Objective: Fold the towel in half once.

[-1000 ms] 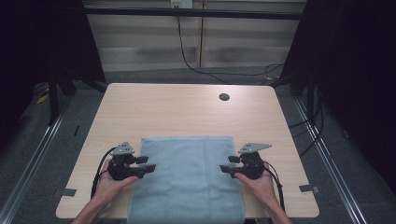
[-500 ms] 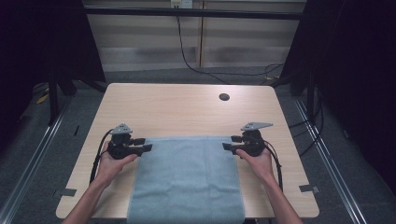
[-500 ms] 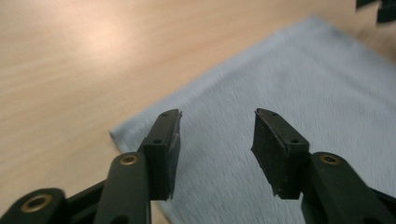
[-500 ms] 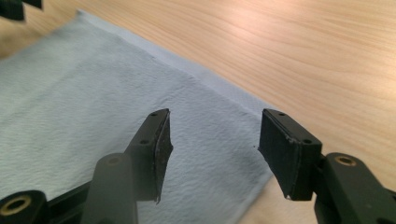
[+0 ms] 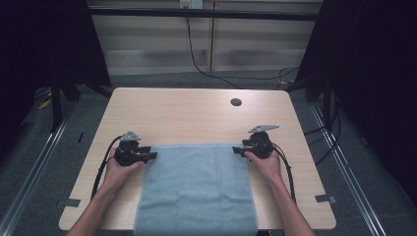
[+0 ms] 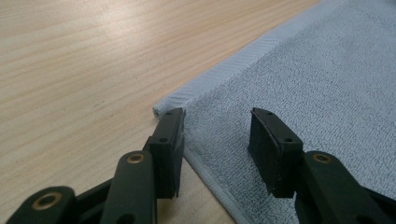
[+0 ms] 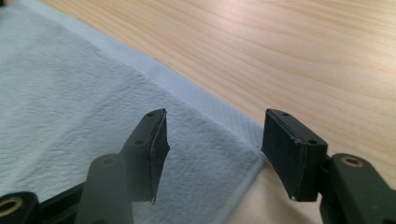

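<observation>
A light blue towel [image 5: 196,187] lies flat on the wooden table [image 5: 196,118], with its near end hanging over the front edge. My left gripper [image 5: 150,156] sits at the towel's far left corner. In the left gripper view the left gripper [image 6: 217,144] is open, with the towel [image 6: 303,79] corner and hem between its jaws. My right gripper [image 5: 237,149] sits at the far right corner. The right gripper [image 7: 215,149] is open too, and the towel [image 7: 70,93] corner lies between its jaws, just short of the right one. A hand holds each gripper.
A small dark round hole [image 5: 236,102] sits in the tabletop near the far right. Bare wood stretches beyond the towel's far edge. Black cables trail from both grippers toward the table's front. Dark floor and frame rails surround the table.
Both grippers have slid away from the person along the towel's side edges, from about its middle to its far corners. The towel has stayed where it lay.
</observation>
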`<state>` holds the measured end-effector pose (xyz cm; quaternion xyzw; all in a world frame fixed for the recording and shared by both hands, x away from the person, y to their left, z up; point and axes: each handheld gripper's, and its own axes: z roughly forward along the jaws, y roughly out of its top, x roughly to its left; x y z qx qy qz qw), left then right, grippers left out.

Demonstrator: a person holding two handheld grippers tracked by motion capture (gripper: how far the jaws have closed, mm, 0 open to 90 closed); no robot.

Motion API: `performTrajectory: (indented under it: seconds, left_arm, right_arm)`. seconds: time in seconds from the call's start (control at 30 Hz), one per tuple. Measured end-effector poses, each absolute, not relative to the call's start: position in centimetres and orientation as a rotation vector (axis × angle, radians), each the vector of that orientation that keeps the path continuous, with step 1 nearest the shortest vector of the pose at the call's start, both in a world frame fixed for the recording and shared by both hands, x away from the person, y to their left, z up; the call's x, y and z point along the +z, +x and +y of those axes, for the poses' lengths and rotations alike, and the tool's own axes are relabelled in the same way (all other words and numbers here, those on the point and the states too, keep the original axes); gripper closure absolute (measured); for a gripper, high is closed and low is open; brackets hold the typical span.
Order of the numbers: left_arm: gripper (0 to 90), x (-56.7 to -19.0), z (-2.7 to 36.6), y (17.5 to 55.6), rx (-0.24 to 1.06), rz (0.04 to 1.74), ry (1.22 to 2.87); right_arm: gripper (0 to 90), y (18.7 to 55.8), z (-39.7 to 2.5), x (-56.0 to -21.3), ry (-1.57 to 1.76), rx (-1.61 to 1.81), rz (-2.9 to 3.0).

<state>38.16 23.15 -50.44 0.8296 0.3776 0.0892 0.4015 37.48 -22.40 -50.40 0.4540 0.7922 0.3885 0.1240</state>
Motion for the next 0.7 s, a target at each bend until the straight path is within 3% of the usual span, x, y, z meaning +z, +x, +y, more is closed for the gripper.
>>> performTrajectory:
  seconds: [0.43, 0.5, 0.57, 0.7]
  left_arm:
    - [56.5, -50.7, 23.3, 37.9, 0.227, 0.960, 2.066]
    - [54.3, -50.7, 23.3, 38.1, 0.215, 0.980, 2.049]
    - [49.4, -50.6, 23.3, 38.2, 0.241, 0.993, 2.049]
    - [44.2, -50.3, 24.3, 38.6, 0.261, 1.023, 2.002]
  right_arm:
    - [45.1, 37.5, -21.9, -51.1, 1.266, 1.046, 2.264]
    - [52.9, 37.3, -21.6, -51.1, 1.266, 1.045, 2.265]
    - [67.3, 37.1, -21.6, -51.0, 1.252, 1.060, 2.278]
    - [79.1, 37.0, -21.5, -51.1, 1.254, 1.100, 2.293]
